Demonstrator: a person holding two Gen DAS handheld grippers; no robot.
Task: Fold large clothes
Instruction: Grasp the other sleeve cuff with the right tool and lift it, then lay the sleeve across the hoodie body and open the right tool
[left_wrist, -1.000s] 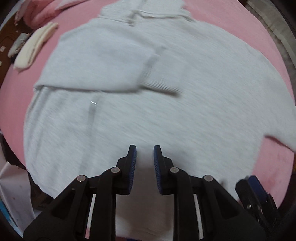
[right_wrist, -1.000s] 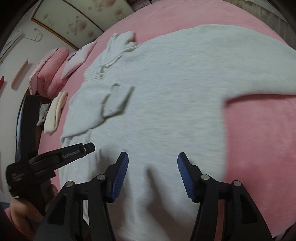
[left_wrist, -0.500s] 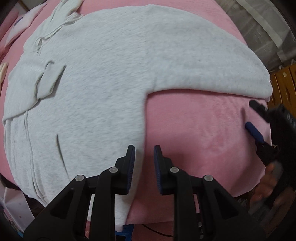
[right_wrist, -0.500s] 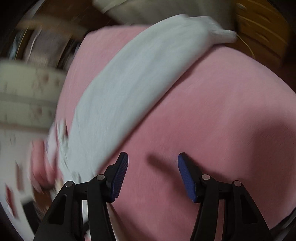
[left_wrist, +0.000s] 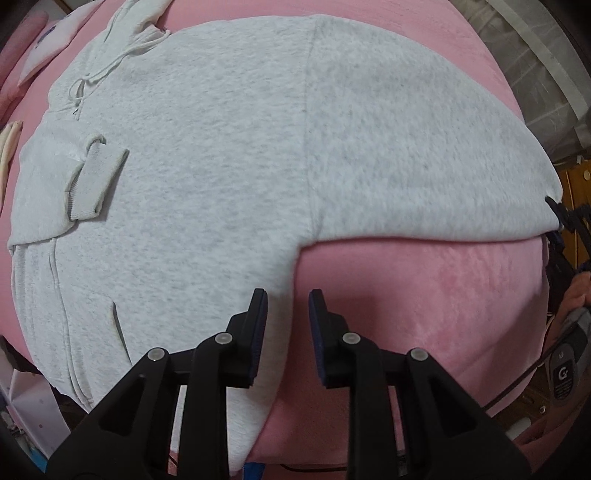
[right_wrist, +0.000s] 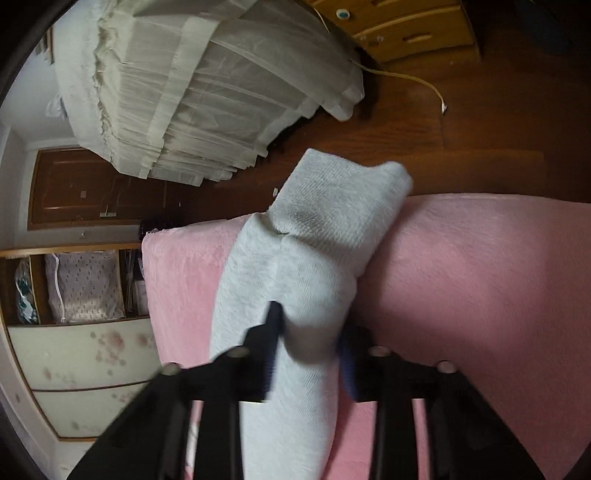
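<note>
Your grey hoodie (left_wrist: 207, 177) lies flat across the pink bed (left_wrist: 424, 295), hood and drawstrings toward the far end, one sleeve folded in so its ribbed cuff (left_wrist: 94, 181) rests on the body, the other sleeve (right_wrist: 303, 280) stretched out to the mattress edge. Your right claw (right_wrist: 306, 350) is closing around that sleeve just behind its cuff, the fabric bunched between the blue pads. Your left claw (left_wrist: 287, 321) hovers over the hoodie's side edge, jaws parting slightly, gripping nothing.
</note>
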